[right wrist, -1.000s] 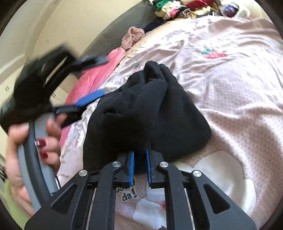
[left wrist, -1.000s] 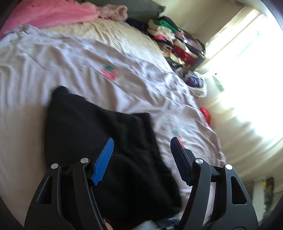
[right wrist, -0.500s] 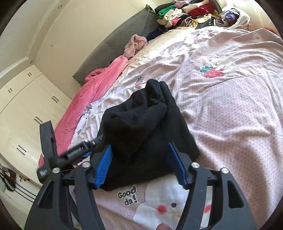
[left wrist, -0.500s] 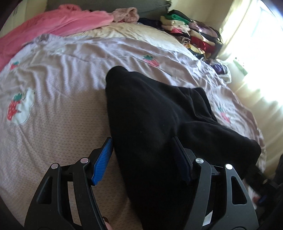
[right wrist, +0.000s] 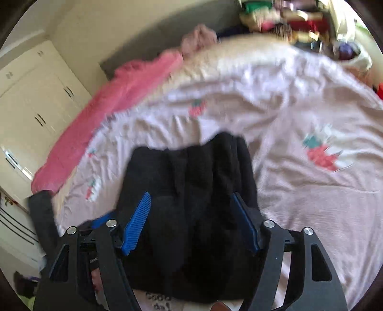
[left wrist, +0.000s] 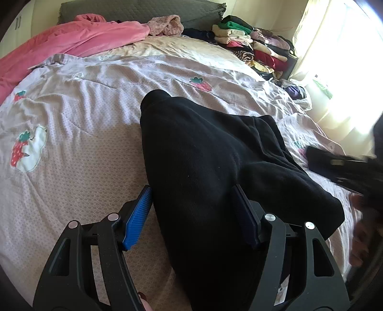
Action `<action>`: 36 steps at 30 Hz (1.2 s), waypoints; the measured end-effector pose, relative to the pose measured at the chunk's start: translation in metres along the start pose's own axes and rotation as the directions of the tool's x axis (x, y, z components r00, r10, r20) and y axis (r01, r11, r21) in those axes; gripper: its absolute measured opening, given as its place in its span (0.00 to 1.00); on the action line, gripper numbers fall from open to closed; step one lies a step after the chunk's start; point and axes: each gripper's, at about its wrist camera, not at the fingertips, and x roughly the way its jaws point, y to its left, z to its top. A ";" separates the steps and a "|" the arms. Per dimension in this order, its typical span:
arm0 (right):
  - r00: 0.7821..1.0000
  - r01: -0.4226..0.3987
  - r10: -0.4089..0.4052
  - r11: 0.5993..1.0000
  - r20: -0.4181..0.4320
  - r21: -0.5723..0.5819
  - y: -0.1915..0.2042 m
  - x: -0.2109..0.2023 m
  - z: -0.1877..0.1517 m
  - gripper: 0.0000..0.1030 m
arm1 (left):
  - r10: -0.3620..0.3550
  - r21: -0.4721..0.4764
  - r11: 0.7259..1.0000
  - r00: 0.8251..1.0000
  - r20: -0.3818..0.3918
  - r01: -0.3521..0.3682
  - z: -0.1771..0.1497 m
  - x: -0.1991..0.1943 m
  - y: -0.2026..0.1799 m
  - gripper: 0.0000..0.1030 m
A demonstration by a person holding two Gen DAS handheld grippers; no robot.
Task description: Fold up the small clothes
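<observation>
Strawberry-print bedspread (left wrist: 79,148) carries the black garment (left wrist: 203,153), a soft, light fleece heap. Left gripper (left wrist: 194,215) and right gripper (right wrist: 191,220) both hover wide, empty, the right's jaws just narrowing slightly. Best pinched at a hem edge.

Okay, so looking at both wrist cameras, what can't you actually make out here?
- Black garment: left wrist view, its near end is cut off by the bottom edge and the left gripper.
- Right gripper: left wrist view, blurred and cut off by the right edge.
- Clothes pile: right wrist view, motion blur smears it.
- Printed words: right wrist view, partly hidden under the garment.
</observation>
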 end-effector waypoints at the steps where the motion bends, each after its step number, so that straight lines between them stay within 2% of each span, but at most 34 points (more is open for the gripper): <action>1: 1.000 0.004 -0.004 1.000 -0.024 0.002 -0.001 0.009 0.001 0.57 | -0.003 0.003 1.000 1.000 0.000 0.003 0.000 0.000 0.000 0.57; 3: 0.999 -0.026 0.026 1.000 -0.032 0.007 -0.002 0.018 0.000 0.57 | -0.007 0.004 1.000 1.000 0.000 0.007 -0.001 -0.001 0.000 0.57; 5: 0.999 -0.034 0.034 0.999 -0.033 0.003 -0.003 0.021 -0.001 0.51 | -0.014 0.002 1.000 1.000 0.001 0.014 -0.001 -0.002 0.001 0.57; 7: 0.998 -0.056 0.056 0.998 -0.041 -0.007 -0.003 0.025 -0.003 0.30 | -0.016 0.003 1.000 1.000 0.001 0.016 -0.001 -0.002 0.001 0.57; 10: 0.997 -0.072 0.072 0.997 -0.010 -0.026 -0.001 0.025 -0.004 0.18 | -0.018 0.003 1.000 1.000 0.002 0.018 -0.001 -0.003 0.001 0.57; 13: 0.998 -0.034 0.040 0.994 0.058 -0.106 0.014 0.011 -0.003 0.13 | -0.026 0.002 1.000 1.000 0.003 0.026 0.000 -0.005 0.001 0.58; 15: 0.993 0.034 -0.013 0.981 0.114 -0.189 0.028 0.001 -0.004 0.13 | -0.040 -0.002 0.999 0.999 0.006 0.040 0.000 -0.008 0.001 0.58; 17: 0.983 0.109 -0.070 0.967 0.172 -0.228 0.036 -0.008 -0.006 0.13 | -0.057 -0.004 0.998 0.998 0.010 0.057 0.000 -0.012 0.001 0.59; 19: 0.973 0.144 -0.095 0.960 0.209 -0.238 0.035 -0.015 -0.007 0.12 | -0.074 0.001 0.997 0.997 0.022 0.074 0.001 -0.018 -0.002 0.60; 23: 0.969 0.210 -0.164 0.942 0.186 -0.261 0.024 -0.002 -0.010 0.12 | -0.065 0.034 0.997 0.998 0.010 0.065 -0.001 -0.016 -0.012 0.60; 25: 0.968 0.237 -0.204 0.937 0.149 -0.257 0.016 0.013 -0.013 0.16 | -0.062 0.030 0.998 0.998 -0.003 0.062 -0.003 -0.010 -0.012 0.63; 27: 0.960 0.276 -0.250 0.925 0.127 -0.262 0.008 0.026 -0.016 0.26 | -0.053 0.025 0.998 0.999 -0.010 0.053 -0.005 -0.005 -0.011 0.67; 30: 0.958 0.281 -0.256 0.927 0.130 -0.248 0.005 0.029 -0.017 0.31 | -0.053 0.014 0.998 0.998 -0.017 0.053 -0.006 0.000 -0.007 0.71; 31: 0.953 0.299 -0.271 0.919 0.139 -0.256 0.006 0.028 -0.019 0.39 | -0.052 0.013 0.999 0.999 -0.016 0.052 -0.006 0.000 -0.006 0.73; 32: 0.937 0.345 -0.312 0.900 0.157 -0.266 0.008 0.028 -0.020 0.51 | -0.053 0.008 0.999 0.998 -0.019 0.053 -0.007 0.001 -0.005 0.73; 33: 0.904 0.422 -0.382 0.865 0.189 -0.269 0.008 0.027 -0.021 0.70 | -0.055 0.005 0.998 0.998 -0.021 0.055 -0.007 0.001 -0.003 0.73; 34: 0.898 0.435 -0.392 0.859 0.200 -0.269 0.006 0.025 -0.022 0.71 | -0.059 0.003 0.998 0.998 -0.023 0.059 -0.007 0.001 -0.003 0.73; 36: 0.914 0.396 -0.358 0.890 0.190 -0.228 0.000 0.018 -0.022 0.70 | -0.053 0.006 0.999 0.998 -0.021 0.053 -0.008 -0.001 -0.003 0.73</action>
